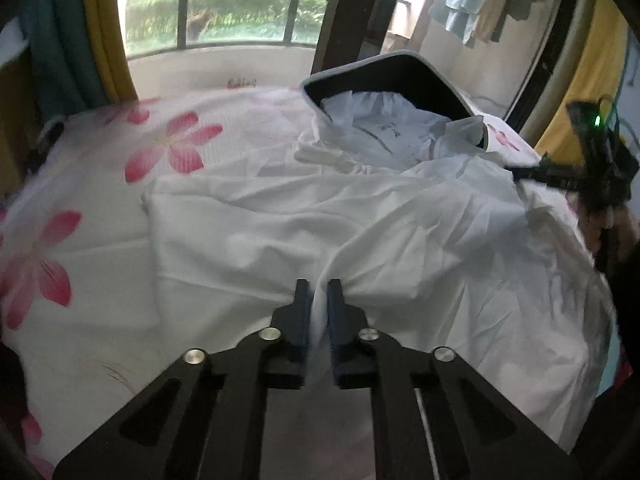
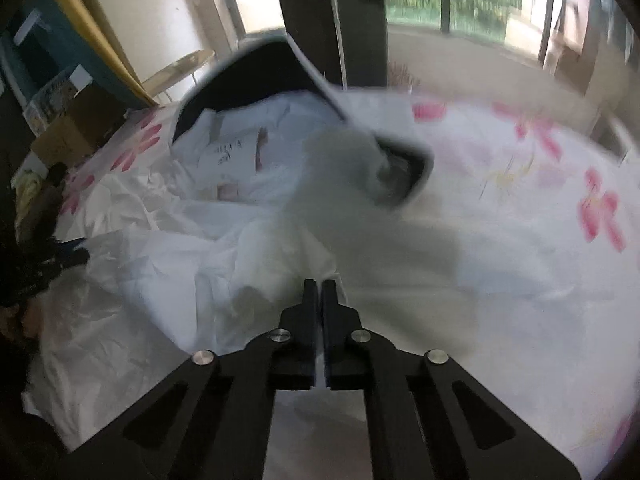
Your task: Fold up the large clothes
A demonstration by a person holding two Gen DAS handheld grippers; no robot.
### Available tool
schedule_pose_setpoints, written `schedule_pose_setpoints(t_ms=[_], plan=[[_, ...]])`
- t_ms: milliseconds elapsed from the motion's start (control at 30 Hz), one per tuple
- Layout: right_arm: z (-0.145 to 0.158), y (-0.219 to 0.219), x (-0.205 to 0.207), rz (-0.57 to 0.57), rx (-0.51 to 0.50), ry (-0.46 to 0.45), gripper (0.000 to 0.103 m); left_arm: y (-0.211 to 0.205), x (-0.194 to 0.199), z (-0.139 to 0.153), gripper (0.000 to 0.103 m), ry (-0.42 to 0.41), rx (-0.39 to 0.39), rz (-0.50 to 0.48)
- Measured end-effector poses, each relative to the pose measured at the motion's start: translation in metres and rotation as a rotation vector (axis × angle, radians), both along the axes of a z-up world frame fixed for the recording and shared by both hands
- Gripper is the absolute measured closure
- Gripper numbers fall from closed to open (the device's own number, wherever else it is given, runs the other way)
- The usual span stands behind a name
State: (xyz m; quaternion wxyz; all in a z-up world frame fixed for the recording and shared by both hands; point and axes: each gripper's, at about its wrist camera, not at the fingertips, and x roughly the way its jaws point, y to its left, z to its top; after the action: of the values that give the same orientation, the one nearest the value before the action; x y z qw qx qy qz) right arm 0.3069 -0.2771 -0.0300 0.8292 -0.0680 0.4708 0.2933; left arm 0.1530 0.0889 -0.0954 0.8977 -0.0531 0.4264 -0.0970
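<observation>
Here, lying crumpled on the flowered bed sheet (image 1: 80,216), a big white garment (image 1: 360,216) with its dark-lined hood (image 1: 400,76) at the far end, pinched in folds by left gripper (image 1: 318,290) and right gripper (image 2: 320,288), jaws nearly pressed together.

1. Bed sheet (image 1: 80,248), white with pink flowers, covers the work surface.
2. Window (image 1: 236,4) behind it, dark railing, green hedge outside; daylight enters.
3. Yellow curtain (image 1: 108,28) left of window.
4. Clothes (image 1: 480,0) hang at right.
5. Cardboard box (image 2: 80,120) beside the bed.
</observation>
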Motion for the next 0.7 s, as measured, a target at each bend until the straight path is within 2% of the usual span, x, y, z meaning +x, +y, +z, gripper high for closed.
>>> schedule_pose_setpoints(t_ms=[200, 333, 433, 567, 633, 700], plan=[[0.059, 0.005, 0.000, 0.012, -0.076, -0.246, 0.102, 0.011, -0.008, 0.028, 0.099, -0.125, 0.059, 0.068], [0.089, 0.019, 0.002, 0.027, -0.152, -0.431, 0.102, 0.015, -0.009, 0.051, 0.099, -0.213, 0.107, 0.102], [0.102, 0.027, -0.005, 0.037, -0.203, -0.577, 0.102, 0.014, -0.009, 0.060, 0.099, -0.245, 0.104, 0.106], [0.088, 0.026, -0.016, 0.030, -0.260, -0.650, 0.102, 0.003, -0.011, 0.053, 0.099, -0.218, 0.066, 0.057], [0.072, 0.019, -0.021, 0.022, -0.285, -0.634, 0.102, -0.004, -0.012, 0.043, 0.099, -0.170, 0.050, 0.022], [0.055, 0.006, -0.027, 0.008, -0.291, -0.582, 0.102, -0.013, -0.015, 0.030, 0.099, -0.120, 0.043, -0.008]])
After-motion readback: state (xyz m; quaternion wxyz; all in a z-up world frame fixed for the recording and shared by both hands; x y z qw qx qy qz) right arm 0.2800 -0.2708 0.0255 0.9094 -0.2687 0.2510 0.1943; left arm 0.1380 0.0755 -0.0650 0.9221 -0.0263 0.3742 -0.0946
